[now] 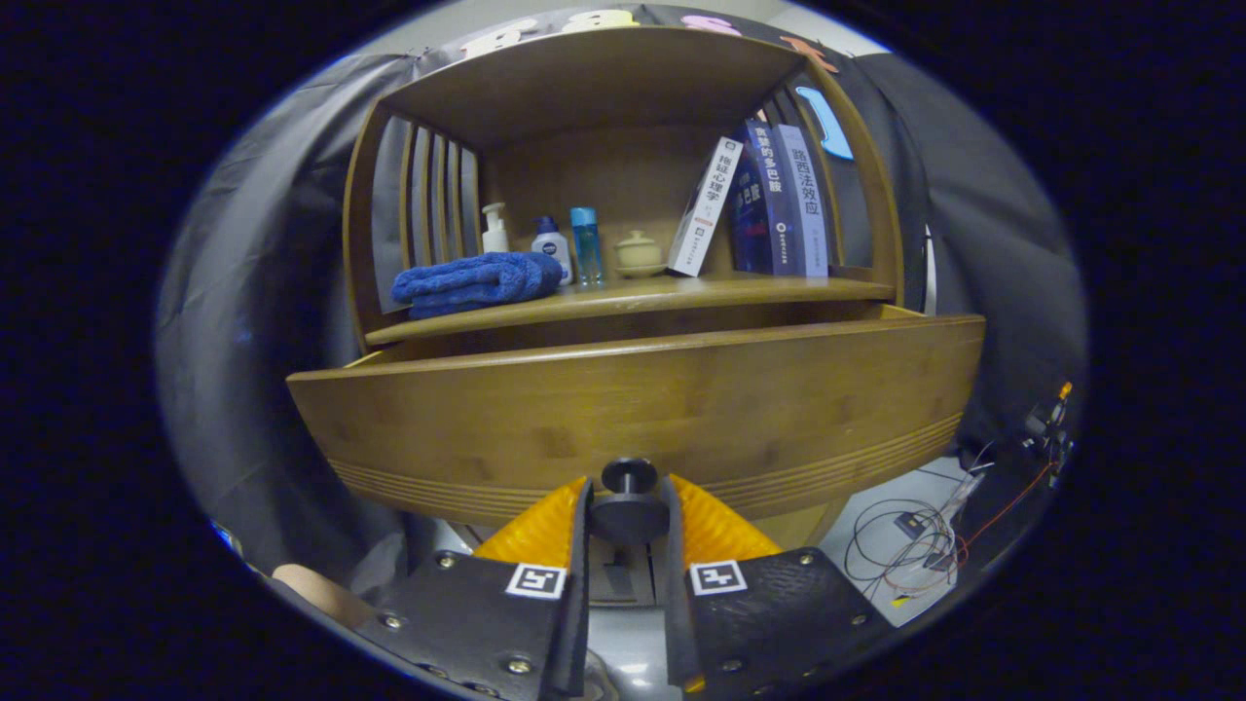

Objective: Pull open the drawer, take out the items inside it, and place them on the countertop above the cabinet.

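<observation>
Your claw [628, 511] was clamped on the knob [628, 476] of the drawer [633, 409]. That stiff wooden front looked heavy; the knob was your only hold.

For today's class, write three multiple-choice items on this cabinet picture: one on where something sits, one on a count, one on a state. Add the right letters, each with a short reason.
1. Where does the blue towel lie?
A. on the shelf, left of the bottles
B. on the floor
C. on top of the books

2. How many books stand on the shelf?
A. one
B. three
C. six

3. What is the gripper doing?
A. hanging open, far from the cabinet
B. holding the towel
C. shut on the drawer knob

Answers:
1 A, the towel lies folded at the shelf's left end, beside the bottles.
2 B, one white book leans and two dark ones stand at the right.
3 C, both fingers press the knob's sides, and the drawer juts out from the cabinet.
</observation>
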